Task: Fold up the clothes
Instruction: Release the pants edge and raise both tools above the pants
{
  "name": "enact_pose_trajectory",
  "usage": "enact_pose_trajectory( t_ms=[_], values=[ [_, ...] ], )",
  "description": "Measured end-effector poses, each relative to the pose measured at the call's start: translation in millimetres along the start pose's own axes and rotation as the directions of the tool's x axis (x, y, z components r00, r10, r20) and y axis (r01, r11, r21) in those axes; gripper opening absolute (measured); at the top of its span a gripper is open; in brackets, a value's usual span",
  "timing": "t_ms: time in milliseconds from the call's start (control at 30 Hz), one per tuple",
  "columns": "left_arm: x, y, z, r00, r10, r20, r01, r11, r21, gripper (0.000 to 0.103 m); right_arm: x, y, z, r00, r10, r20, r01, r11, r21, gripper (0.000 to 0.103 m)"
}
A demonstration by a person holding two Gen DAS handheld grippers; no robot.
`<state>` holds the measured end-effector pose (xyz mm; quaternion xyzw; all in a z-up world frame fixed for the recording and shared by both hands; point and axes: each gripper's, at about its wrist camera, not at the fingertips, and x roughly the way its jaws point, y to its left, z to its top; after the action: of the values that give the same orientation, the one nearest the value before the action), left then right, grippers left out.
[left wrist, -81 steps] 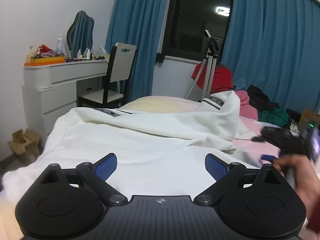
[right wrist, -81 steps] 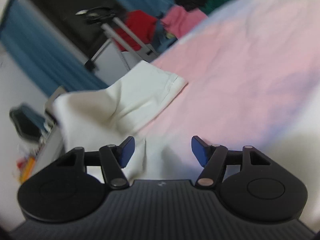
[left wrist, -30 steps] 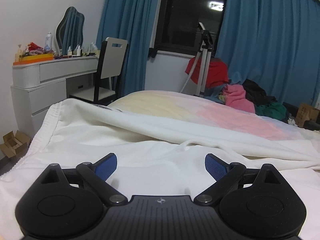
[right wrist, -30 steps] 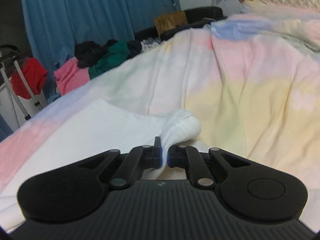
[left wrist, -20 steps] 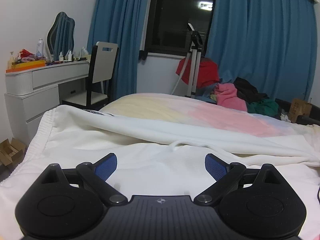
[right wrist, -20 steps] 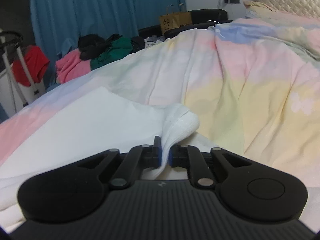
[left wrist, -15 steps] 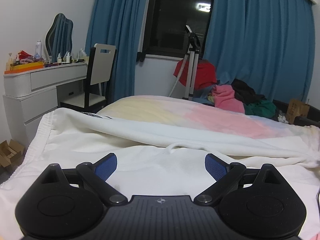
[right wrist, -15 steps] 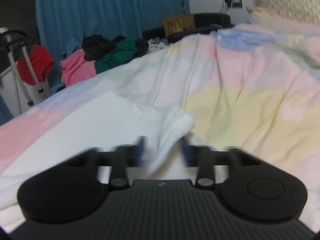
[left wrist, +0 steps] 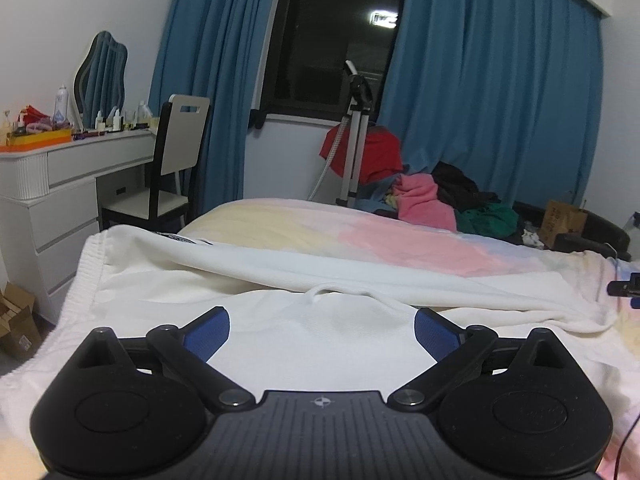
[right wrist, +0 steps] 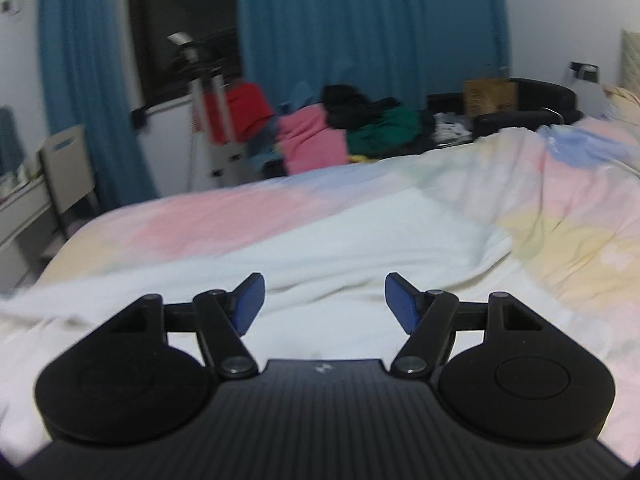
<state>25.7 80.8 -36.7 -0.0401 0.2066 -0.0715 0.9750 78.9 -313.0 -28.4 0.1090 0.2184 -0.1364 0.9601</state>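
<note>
Jaws of both grippers stand apart with nothing clamped: the left gripper (left wrist: 322, 328) hovers over the white garment (left wrist: 328, 344) with its blue pads spread wide, and the right gripper (right wrist: 324, 302) has its jaws opening, only cloth lying beneath the gap and none pressed by the pads. Places are given relative to the bed (left wrist: 400, 236), whose pastel cover shows yellow, pink and blue patches. Left of the bed stands a white dressing table (left wrist: 60, 176) carrying bottles and a wavy-edged mirror (left wrist: 102, 74); cardboard boxes (left wrist: 18, 322) sit on the floor by its base. Between table and bed is a chair (left wrist: 176, 168) with a white back and seat on a dark frame. On the bed itself, toward its near left end, the white garment is spread flat, one long fold laid across it and a drawcord loop (left wrist: 344, 292) resting at its middle; in the right wrist view the same garment (right wrist: 360, 248) reaches across the cover toward the yellow patch. Behind the bed hang blue curtains (left wrist: 492, 92) on either side of a dark window (left wrist: 340, 36), with a tripod stand (left wrist: 354, 140) and red cloth (left wrist: 372, 156) below it. Right of the stand, beyond the bed's far edge, lies a heap of pink, black and green clothes (left wrist: 452, 200), then a brown paper bag (left wrist: 562, 220).
</note>
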Motion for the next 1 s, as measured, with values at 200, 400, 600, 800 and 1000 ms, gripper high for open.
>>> enact_pose_trajectory(
  t_ms=[200,400,600,800,1000],
  values=[
    [-28,4,5,1.000,-0.001,0.018,0.001,1.000,-0.005,0.103,-46,24,-30,0.995,0.096,0.009,-0.095,0.994,-0.046,0.069],
    [-26,8,6,1.000,0.001,-0.030,-0.003,0.999,-0.045,0.103,-51,33,-41,0.996,0.085,0.014,-0.083,0.989,-0.126,0.069],
    [3,33,1,0.977,0.044,-0.210,-0.076,0.987,-0.145,0.102,-41,29,-43,0.997,0.075,-0.001,-0.075,0.992,-0.102,0.069],
    [3,74,4,0.947,0.108,-0.302,-0.187,0.950,-0.248,0.102,-42,26,-44,0.997,0.080,-0.004,-0.080,0.993,-0.083,0.069],
    [-6,113,0,0.908,0.186,-0.376,-0.322,0.883,-0.342,0.102,-42,25,-45,0.997,0.076,-0.004,-0.077,0.995,-0.069,0.069]
  ],
)
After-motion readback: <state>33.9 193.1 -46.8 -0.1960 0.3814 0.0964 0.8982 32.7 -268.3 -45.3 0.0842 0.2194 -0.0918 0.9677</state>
